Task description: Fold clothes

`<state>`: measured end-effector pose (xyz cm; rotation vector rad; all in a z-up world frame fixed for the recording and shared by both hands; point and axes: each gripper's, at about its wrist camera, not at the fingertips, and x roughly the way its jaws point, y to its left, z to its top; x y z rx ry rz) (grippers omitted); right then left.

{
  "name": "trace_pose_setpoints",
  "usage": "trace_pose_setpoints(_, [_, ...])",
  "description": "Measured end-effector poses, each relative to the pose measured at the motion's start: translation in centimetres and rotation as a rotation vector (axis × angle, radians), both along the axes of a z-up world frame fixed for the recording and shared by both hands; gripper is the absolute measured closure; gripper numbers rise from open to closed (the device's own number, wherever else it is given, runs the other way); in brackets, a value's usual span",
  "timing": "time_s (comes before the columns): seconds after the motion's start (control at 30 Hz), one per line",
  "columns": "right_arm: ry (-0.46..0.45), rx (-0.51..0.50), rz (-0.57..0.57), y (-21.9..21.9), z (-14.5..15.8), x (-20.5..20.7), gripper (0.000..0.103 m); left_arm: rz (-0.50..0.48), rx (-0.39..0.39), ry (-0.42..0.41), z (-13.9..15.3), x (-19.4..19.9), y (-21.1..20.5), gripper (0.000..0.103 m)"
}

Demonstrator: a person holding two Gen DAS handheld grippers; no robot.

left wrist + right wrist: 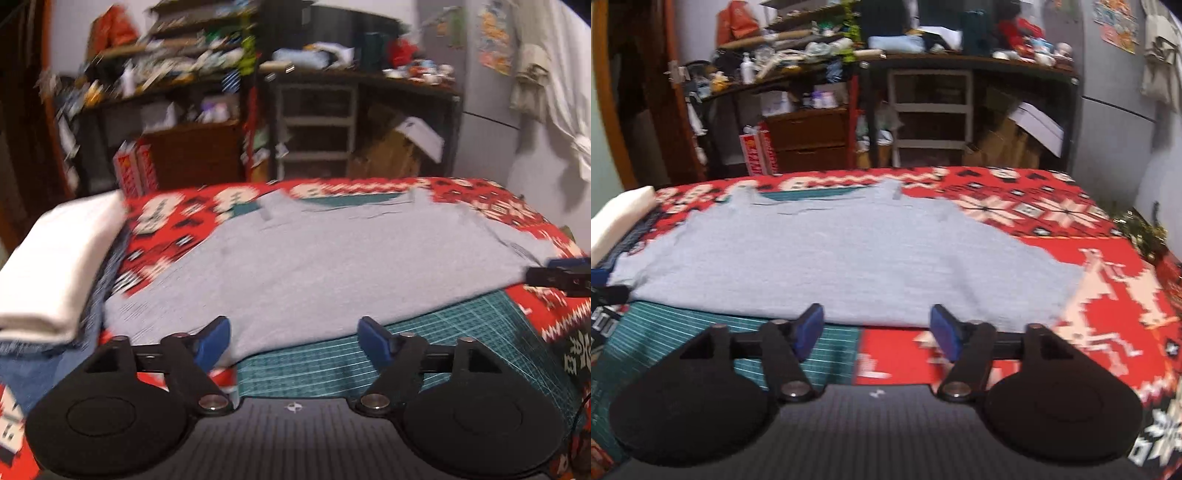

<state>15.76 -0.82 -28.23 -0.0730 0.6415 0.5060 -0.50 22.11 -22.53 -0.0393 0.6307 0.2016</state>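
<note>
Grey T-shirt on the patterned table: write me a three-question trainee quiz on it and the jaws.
1. True or false: the left gripper has its jaws shut on the grey T-shirt.
2. What lies directly under the T-shirt's near hem? A) green cutting mat B) white folded stack C) cardboard box
3. Fill in: the right gripper has its jaws ____.

Key: 1 false; 2 A; 3 open.

A table draped in a red patterned knit cloth (1052, 266); on it a green gridded cutting mat (424, 343), which carries a flat grey T-shirt (332, 266); folded clothes stacked at left (55, 266).
</note>
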Motion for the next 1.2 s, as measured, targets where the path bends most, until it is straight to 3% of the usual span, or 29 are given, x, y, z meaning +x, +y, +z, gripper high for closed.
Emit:
trace_pose_setpoints(0.07, [-0.040,-0.007,0.012,1.3,-0.1,-0.9,0.011,-0.033,0.024,-0.015,-0.7,0.4,-1.3,0.013])
trace_pose_setpoints(0.2, [-0.101,-0.040,0.035,3.5,-0.9,-2.2,0.001,-0.065,0.050,-0.035,-1.7,1.3,-3.1,0.013])
trace_pose_setpoints(0.33, [-0.129,-0.068,0.026,4.6,-2.1,-2.7,0.001,-0.053,0.024,-0.067,-2.4,1.8,-3.5,0.010])
trace_pose_setpoints(0.5, [-0.107,-0.136,0.051,5.9,-3.8,-3.1,0.000,-0.048,0.088,-0.066,-3.7,1.9,-4.4,0.010])
trace_pose_setpoints(0.7, [-0.090,-0.158,0.048,6.1,-4.7,-3.3,0.000,-0.047,0.051,-0.039,-4.7,1.9,-4.0,0.010])
trace_pose_setpoints(0.9, [-0.001,-0.079,0.041,5.1,-4.9,-1.7,0.000,-0.044,-0.013,-0.002,-5.0,2.4,-3.4,0.007])
trace_pose_setpoints(1.2, [0.004,-0.078,0.039,5.0,-4.9,-1.3,0.000,-0.046,-0.013,0.000,-5.1,2.3,-3.6,0.005])
